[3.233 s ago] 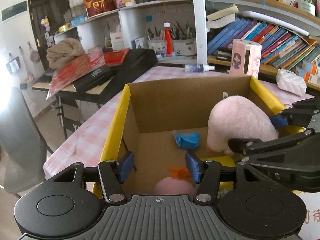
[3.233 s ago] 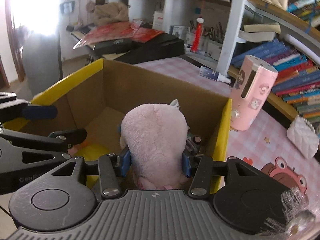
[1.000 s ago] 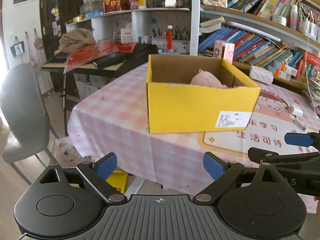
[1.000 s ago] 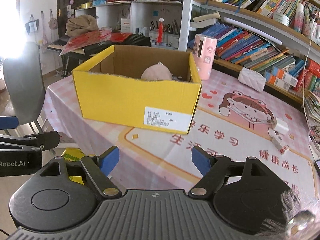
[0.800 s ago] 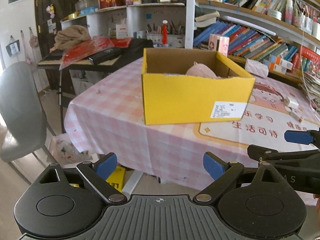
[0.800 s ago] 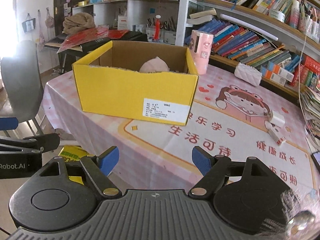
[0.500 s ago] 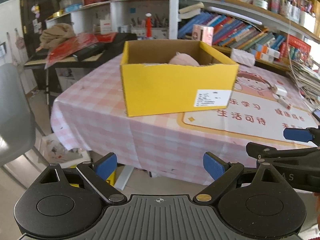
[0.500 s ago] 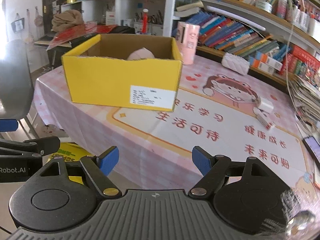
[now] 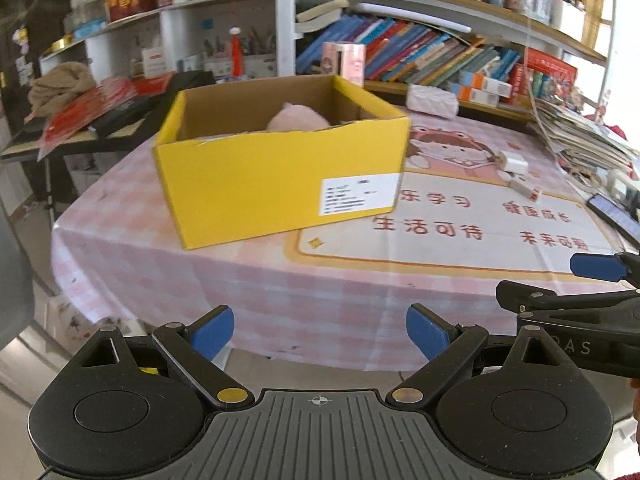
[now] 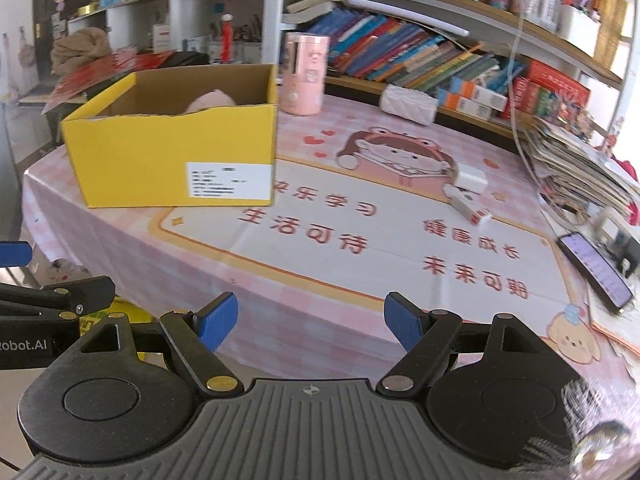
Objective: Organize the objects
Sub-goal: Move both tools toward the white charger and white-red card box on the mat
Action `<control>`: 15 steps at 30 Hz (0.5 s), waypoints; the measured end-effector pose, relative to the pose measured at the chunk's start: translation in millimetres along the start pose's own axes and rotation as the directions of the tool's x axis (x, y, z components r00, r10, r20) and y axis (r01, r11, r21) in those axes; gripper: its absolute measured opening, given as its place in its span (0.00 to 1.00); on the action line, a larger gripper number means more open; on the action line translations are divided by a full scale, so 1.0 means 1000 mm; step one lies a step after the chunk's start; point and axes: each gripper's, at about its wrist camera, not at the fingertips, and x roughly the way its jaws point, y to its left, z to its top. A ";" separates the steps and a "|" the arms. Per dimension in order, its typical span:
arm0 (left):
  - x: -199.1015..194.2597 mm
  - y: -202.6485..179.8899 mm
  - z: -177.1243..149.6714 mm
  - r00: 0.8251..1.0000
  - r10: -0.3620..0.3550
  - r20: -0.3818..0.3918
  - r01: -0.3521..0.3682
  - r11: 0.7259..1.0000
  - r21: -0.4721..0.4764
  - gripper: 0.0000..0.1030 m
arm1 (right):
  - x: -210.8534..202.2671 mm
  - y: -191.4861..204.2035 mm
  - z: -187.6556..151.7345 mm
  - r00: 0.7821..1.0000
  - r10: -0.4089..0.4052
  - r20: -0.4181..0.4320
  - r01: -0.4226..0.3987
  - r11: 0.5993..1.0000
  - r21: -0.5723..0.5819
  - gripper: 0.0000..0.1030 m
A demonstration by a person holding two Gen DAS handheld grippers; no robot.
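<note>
A yellow cardboard box (image 9: 280, 184) stands on the pink tablecloth, also in the right wrist view (image 10: 172, 164). A pink plush toy (image 9: 298, 120) lies inside it, its top just showing above the rim, also in the right wrist view (image 10: 210, 102). My left gripper (image 9: 319, 330) is open and empty, held off the table's front edge. My right gripper (image 10: 311, 322) is open and empty, over the table's near edge; its fingers (image 9: 596, 267) show at the right of the left wrist view.
A white charger (image 10: 472, 178) and a small white stick (image 10: 468, 204) lie on the cloth at the right. A phone (image 10: 596, 276) lies near the right edge. A pink canister (image 10: 306, 78) stands behind the box. Bookshelves (image 10: 440, 52) line the back.
The right gripper let go of the pink plush in the box and both grippers opened wide. Both have pulled back off the table and swung to the right.
</note>
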 end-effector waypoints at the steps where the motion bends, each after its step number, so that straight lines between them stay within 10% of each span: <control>1: 0.001 -0.003 0.001 1.000 -0.009 0.001 0.009 1.000 0.007 0.92 | 0.000 -0.003 0.000 1.000 -0.009 -0.001 0.009 1.000 0.007 0.77; 15: 0.022 -0.050 0.023 0.994 -0.109 0.004 0.108 0.989 0.097 0.92 | -0.003 -0.053 -0.004 0.993 -0.116 -0.014 0.117 0.989 0.095 0.77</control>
